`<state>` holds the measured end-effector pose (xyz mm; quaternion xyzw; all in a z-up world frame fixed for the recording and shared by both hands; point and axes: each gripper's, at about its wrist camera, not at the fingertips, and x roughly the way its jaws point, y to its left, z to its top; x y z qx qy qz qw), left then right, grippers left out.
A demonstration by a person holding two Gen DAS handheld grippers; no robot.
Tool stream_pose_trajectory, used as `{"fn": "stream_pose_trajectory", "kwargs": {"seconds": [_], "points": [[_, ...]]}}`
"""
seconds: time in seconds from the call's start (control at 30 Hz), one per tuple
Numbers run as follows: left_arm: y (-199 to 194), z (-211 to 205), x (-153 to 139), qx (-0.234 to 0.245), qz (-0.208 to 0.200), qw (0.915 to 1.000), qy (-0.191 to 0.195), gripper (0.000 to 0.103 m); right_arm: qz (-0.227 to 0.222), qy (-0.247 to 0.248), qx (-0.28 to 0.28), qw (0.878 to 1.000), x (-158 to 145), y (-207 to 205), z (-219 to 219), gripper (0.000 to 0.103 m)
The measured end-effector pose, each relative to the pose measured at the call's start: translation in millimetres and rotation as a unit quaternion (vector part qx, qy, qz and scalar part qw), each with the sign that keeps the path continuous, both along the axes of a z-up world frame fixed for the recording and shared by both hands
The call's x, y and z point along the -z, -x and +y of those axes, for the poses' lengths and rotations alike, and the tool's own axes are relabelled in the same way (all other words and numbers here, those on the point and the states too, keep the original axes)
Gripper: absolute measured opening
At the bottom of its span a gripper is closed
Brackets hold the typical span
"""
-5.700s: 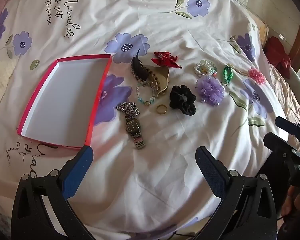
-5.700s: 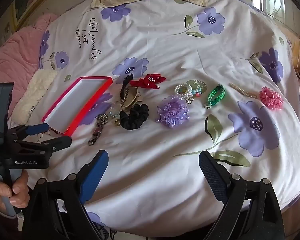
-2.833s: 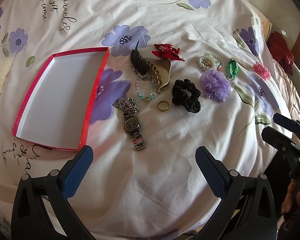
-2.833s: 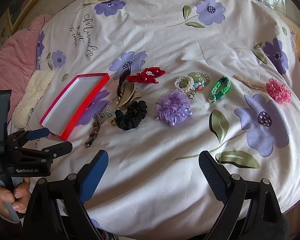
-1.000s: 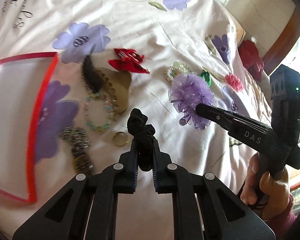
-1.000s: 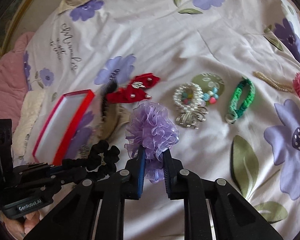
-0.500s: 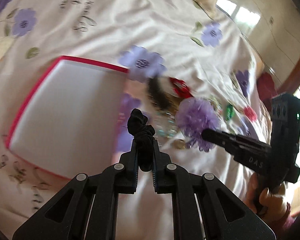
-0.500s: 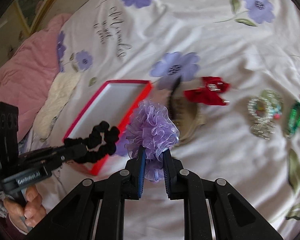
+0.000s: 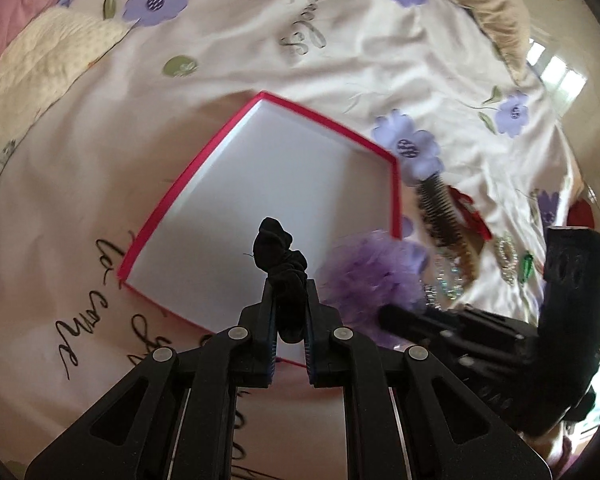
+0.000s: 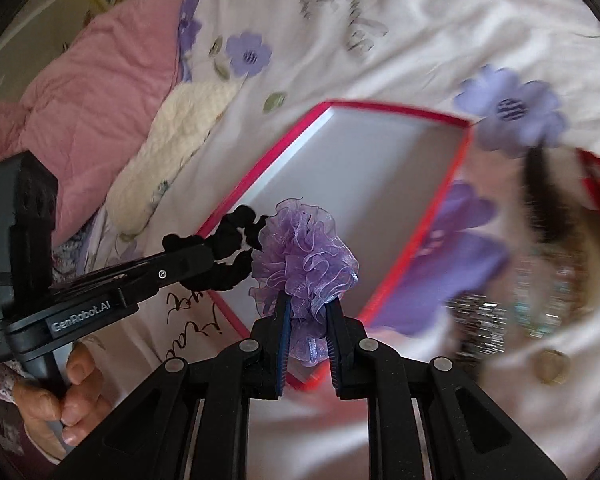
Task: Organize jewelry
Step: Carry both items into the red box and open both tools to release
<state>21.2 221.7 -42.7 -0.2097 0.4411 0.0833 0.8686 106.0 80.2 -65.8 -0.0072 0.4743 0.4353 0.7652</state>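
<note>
My left gripper (image 9: 290, 300) is shut on a black scrunchie (image 9: 280, 260) and holds it above the near part of the red-rimmed white box (image 9: 284, 120). My right gripper (image 10: 306, 312) is shut on a purple ruffled scrunchie (image 10: 304, 248) above the box's near edge (image 10: 420, 248). The two grippers are side by side; the black scrunchie (image 10: 228, 256) shows left of the purple one, and the purple one (image 9: 372, 276) shows right of the black one.
Right of the box lie a black hair comb (image 9: 440, 212), a red bow (image 9: 468, 208), beaded bracelets (image 9: 448, 280), a green bracelet (image 9: 526, 266) and a gold ring (image 10: 554, 366). A cream pad (image 10: 172, 148) and pink quilt (image 10: 100, 80) lie left on the floral bedspread.
Both grippers closed on their scrunchies, lifted them and have carried them left from the jewelry row to over the box. The box now fills the middle of both views.
</note>
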Motion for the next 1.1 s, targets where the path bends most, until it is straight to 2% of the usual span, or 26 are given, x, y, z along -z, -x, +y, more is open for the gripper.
{"fn": "stream_pose_trajectory", "kwargs": {"seconds": [0.13,0.27,0.43,0.53,0.67,0.77,0.83,0.9,0.93,1.07,1.1], "points": [[-2.9,4.7,10.8,-0.005,0.016,0.9999,-0.001,0.009,0.019,0.020,-0.017,0.999,21.4,0.0,24.2,0.016],[-8.6,4.0,18.8,-0.005,0.031,0.9995,-0.004,0.009,0.036,0.040,-0.031,0.998,37.7,1.3,25.8,0.016],[-13.5,-1.9,27.6,0.000,0.052,0.9986,-0.005,0.009,0.020,0.068,-0.029,0.997,35.4,0.1,11.6,0.016],[-14.9,-5.6,33.0,0.004,0.068,0.9976,-0.004,0.011,0.029,0.073,-0.015,0.997,37.0,-7.8,-4.6,0.016],[-14.9,-6.8,38.1,0.000,0.086,0.9963,-0.003,0.012,0.051,0.054,-0.007,0.997,37.4,-13.8,-14.5,0.025],[-12.6,-5.5,37.2,-0.007,0.090,0.9959,-0.002,0.021,0.052,0.047,-0.010,0.997,34.0,-13.3,-10.3,0.036],[-9.8,-5.0,35.6,-0.011,0.091,0.9958,-0.003,0.037,0.048,0.040,-0.014,0.998,30.4,-9.6,-10.9,0.048],[-5.0,-4.6,33.2,-0.014,0.090,0.9959,-0.005,0.049,0.040,0.038,-0.014,0.998,25.9,-6.0,-12.4,0.053],[-2.6,-5.4,31.6,-0.016,0.090,0.9958,-0.008,0.053,0.036,0.037,-0.012,0.999,23.8,-4.0,-12.0,0.054],[4.8,-8.9,24.6,-0.019,0.087,0.9959,-0.014,0.060,0.030,0.024,-0.001,0.999,15.4,-1.5,-21.8,0.055],[6.2,-9.8,22.3,-0.021,0.086,0.9960,-0.016,0.065,0.029,0.021,0.003,0.999,13.5,-1.3,-25.4,0.055]]}}
